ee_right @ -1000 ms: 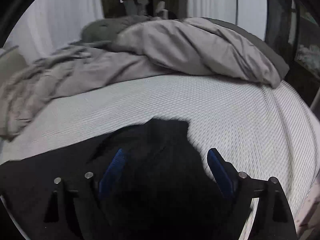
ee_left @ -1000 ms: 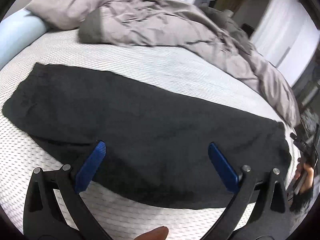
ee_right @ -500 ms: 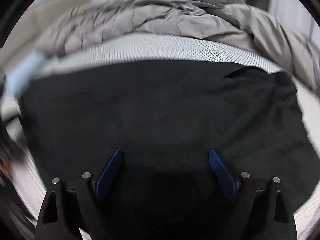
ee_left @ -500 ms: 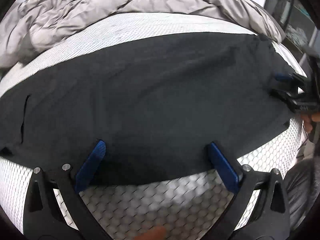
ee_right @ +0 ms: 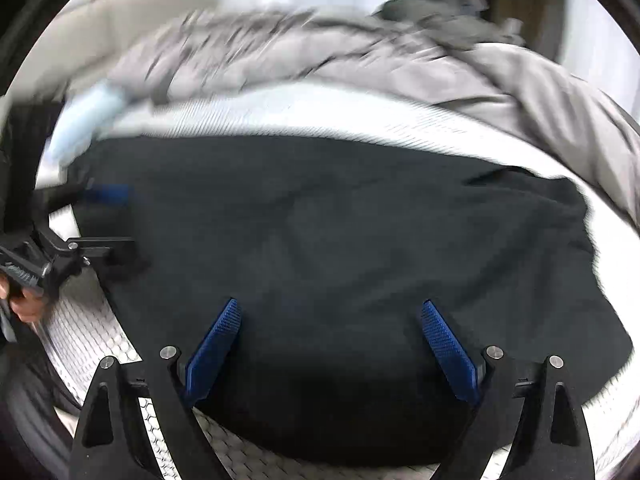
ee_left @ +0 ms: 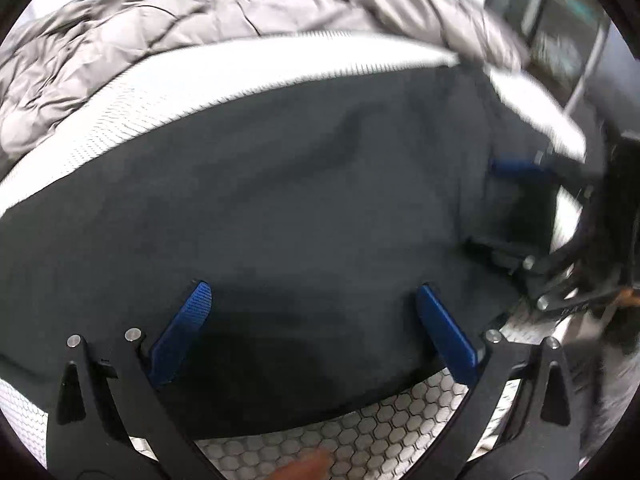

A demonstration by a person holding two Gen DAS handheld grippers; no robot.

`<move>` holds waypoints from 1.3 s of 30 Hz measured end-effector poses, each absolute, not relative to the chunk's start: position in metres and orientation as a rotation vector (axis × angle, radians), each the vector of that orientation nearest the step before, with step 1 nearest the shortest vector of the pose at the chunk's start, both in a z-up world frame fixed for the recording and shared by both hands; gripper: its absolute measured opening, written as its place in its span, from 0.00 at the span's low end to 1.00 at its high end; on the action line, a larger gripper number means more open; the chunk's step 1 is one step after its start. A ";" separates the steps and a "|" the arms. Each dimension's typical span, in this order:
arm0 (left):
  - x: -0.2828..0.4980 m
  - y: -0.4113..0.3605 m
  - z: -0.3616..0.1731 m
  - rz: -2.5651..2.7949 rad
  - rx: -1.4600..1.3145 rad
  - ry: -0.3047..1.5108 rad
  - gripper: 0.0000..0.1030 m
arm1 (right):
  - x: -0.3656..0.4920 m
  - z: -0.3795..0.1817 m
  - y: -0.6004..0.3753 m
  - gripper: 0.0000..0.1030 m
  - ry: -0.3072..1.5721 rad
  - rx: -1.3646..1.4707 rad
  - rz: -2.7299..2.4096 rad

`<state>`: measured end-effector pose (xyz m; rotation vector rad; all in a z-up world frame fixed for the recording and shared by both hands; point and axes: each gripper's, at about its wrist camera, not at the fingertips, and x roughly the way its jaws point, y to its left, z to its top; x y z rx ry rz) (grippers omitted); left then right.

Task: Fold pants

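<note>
Dark pants (ee_left: 280,208) lie flat across the white mattress, folded lengthwise into one long band; they fill the right wrist view (ee_right: 340,240) too. My left gripper (ee_left: 312,300) is open, low over the near edge of the pants, holding nothing. My right gripper (ee_right: 330,316) is open over the other part of the pants, near their front edge. Each gripper shows in the other's view: the right one at the far right (ee_left: 516,208), the left one at the far left (ee_right: 104,220), both open by the pants.
A crumpled grey duvet (ee_left: 200,24) is piled along the far side of the mattress (ee_left: 224,76). A pale blue pillow (ee_right: 84,112) lies at the far left. The mattress front edge (ee_left: 380,432) is just below my fingers. Dark furniture stands at the right (ee_left: 560,32).
Both grippers have swung in low over the pants and closer to each other. The pants now fill both views. Both stay open.
</note>
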<state>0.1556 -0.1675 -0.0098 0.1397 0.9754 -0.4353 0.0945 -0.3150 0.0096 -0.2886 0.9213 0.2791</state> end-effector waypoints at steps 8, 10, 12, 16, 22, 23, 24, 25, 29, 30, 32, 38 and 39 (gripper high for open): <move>0.148 -0.136 -0.017 -0.399 0.113 1.011 0.99 | 0.085 0.013 -0.471 0.93 0.887 -0.126 -0.239; 0.149 -0.127 -0.016 -0.387 0.101 1.013 0.99 | 0.086 0.012 -0.504 0.93 0.881 -0.011 -0.337; 0.152 -0.117 -0.013 -0.380 0.089 1.012 0.99 | 0.086 0.019 -0.510 0.93 0.858 0.046 -0.345; 0.164 -0.098 0.007 -0.346 0.052 0.961 0.99 | 0.090 0.048 -0.475 0.93 0.753 -0.014 -0.292; 0.207 -0.086 -0.012 -0.309 0.021 1.017 0.99 | 0.149 0.016 -0.372 0.93 0.882 -0.244 0.083; 0.212 -0.083 -0.020 -0.324 0.004 1.030 0.99 | 0.156 0.002 -0.368 0.93 0.907 -0.294 0.089; 0.209 -0.077 -0.021 -0.367 -0.009 1.013 0.99 | 0.156 -0.005 -0.376 0.93 0.921 -0.267 0.102; 0.207 -0.072 -0.020 -0.392 -0.004 0.997 0.99 | 0.156 -0.002 -0.387 0.93 0.921 -0.218 0.100; 0.197 -0.057 -0.022 -0.373 0.044 0.983 0.99 | 0.140 0.006 -0.460 0.88 0.883 -0.181 -0.162; 0.196 -0.055 -0.022 -0.367 0.046 0.980 0.99 | 0.138 0.001 -0.475 0.89 0.891 -0.211 -0.281; 0.196 -0.050 -0.023 -0.328 0.039 0.994 0.99 | 0.133 0.001 -0.496 0.91 0.879 -0.111 -0.280; 0.195 -0.050 0.004 -0.294 -0.021 0.975 0.99 | 0.117 0.036 -0.456 0.91 0.772 -0.166 -0.278; 0.199 -0.053 0.011 -0.304 -0.033 0.954 0.99 | 0.120 0.046 -0.441 0.91 0.753 -0.144 -0.225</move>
